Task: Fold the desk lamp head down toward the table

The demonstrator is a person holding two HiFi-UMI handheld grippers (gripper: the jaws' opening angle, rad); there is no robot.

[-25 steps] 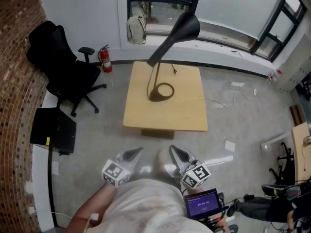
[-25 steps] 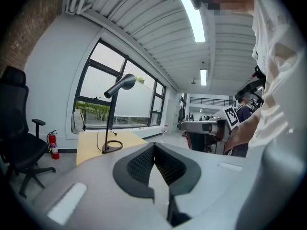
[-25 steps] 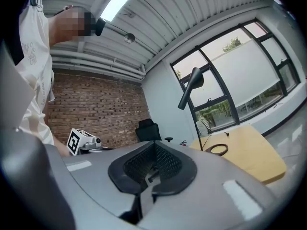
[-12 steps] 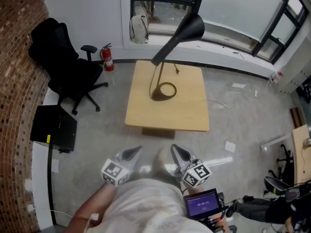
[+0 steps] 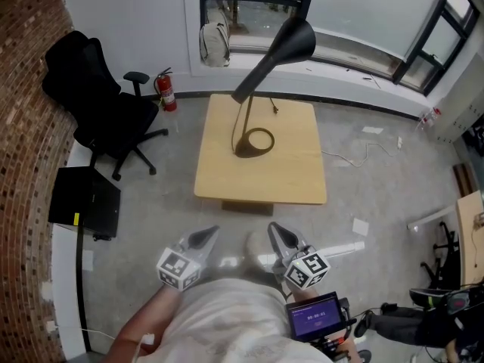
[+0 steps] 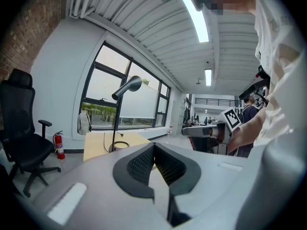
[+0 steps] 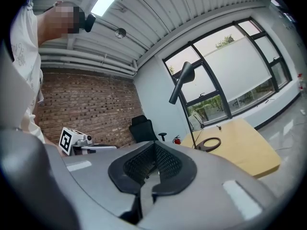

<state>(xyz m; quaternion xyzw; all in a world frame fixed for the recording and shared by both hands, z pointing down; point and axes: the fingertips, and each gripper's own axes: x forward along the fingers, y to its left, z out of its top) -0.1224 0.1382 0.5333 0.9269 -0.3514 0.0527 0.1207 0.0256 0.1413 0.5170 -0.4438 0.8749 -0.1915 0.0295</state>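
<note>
Both tools idle: left gripper [image 5: 206, 239] and right gripper [image 5: 278, 237] have jaws fully together, nothing between them, held near the person's body, well apart from the table [image 5: 291, 178]. The desk lamp [image 5: 243, 119] stands on the far-left part of the tabletop, its ring base [image 5: 255, 142] flat on the wood, its thin stem upright, and its head [image 5: 293, 40] raised high and angled up toward the far windows. So folding hasn't started. Risks as I see them: the base looks light and the head sits high, so pushing the head down with one tool likely tips the whole lamp unless the other pins the ring. The head is a smooth cone, so a pinch may slide off. Jaws need opening before any grasp. The loose cord [image 5: 271, 107] on the far side could snag or drag.
</note>
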